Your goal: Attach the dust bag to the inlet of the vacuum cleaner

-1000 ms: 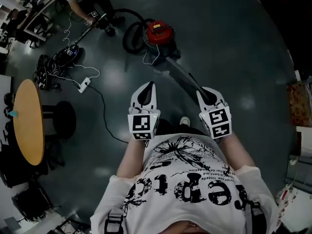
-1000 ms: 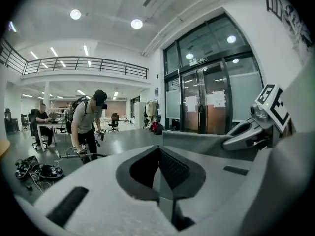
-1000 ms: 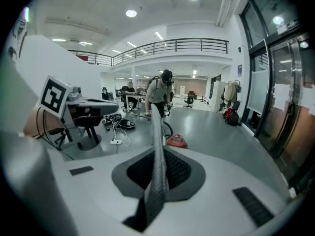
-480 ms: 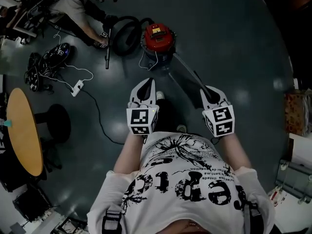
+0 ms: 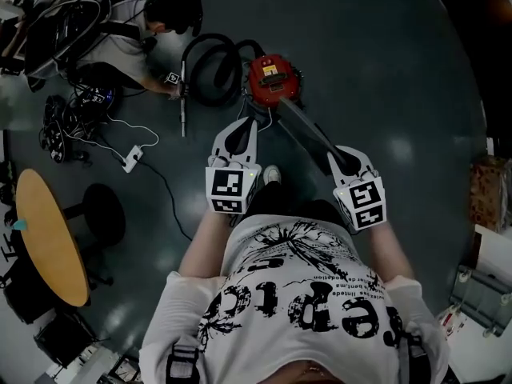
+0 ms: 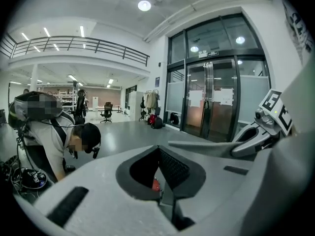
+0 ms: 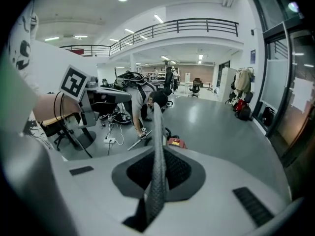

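Observation:
A red vacuum cleaner (image 5: pixel 272 78) stands on the dark floor ahead, with a black hose (image 5: pixel 206 64) coiled at its left. My right gripper (image 5: pixel 339 158) is shut on a long grey dust bag (image 5: pixel 308 133), which reaches forward toward the vacuum. In the right gripper view the bag (image 7: pixel 158 161) rises edge-on from the closed jaws, and the vacuum (image 7: pixel 176 142) lies beyond. My left gripper (image 5: pixel 243 128) is shut and holds nothing. In the left gripper view a sliver of the red vacuum (image 6: pixel 155 184) shows past the left gripper's tips (image 6: pixel 160 181).
Another person (image 5: pixel 136 30) crouches at the upper left, one hand at the vacuum's wand (image 5: pixel 182 102). A power strip (image 5: pixel 132 158) and its cables lie on the floor. A round wooden table (image 5: pixel 48 238) stands at the left. Boxes (image 5: pixel 488 294) sit at the right edge.
Both grippers and I have moved forward across the floor, so the red vacuum now lies just past the left gripper's tip. The dust bag stays held in the right gripper.

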The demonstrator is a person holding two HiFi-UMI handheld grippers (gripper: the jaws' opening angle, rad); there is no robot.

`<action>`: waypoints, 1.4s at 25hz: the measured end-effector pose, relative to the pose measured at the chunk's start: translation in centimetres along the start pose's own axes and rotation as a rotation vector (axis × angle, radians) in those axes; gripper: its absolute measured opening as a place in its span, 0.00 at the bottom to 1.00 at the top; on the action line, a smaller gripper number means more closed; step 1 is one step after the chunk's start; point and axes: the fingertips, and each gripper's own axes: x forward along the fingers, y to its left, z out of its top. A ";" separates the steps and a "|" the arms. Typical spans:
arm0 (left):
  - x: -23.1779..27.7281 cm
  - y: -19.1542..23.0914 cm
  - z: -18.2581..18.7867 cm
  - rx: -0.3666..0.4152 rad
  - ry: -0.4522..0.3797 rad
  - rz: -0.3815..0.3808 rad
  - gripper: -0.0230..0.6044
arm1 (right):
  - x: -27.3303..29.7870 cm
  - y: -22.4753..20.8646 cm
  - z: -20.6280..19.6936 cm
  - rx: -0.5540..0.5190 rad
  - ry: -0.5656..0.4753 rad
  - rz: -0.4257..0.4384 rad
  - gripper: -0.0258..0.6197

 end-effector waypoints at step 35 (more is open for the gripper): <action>22.4 1.6 -33.6 0.098 -0.111 0.134 0.04 | 32.8 -7.6 -27.7 -0.507 -0.066 0.425 0.08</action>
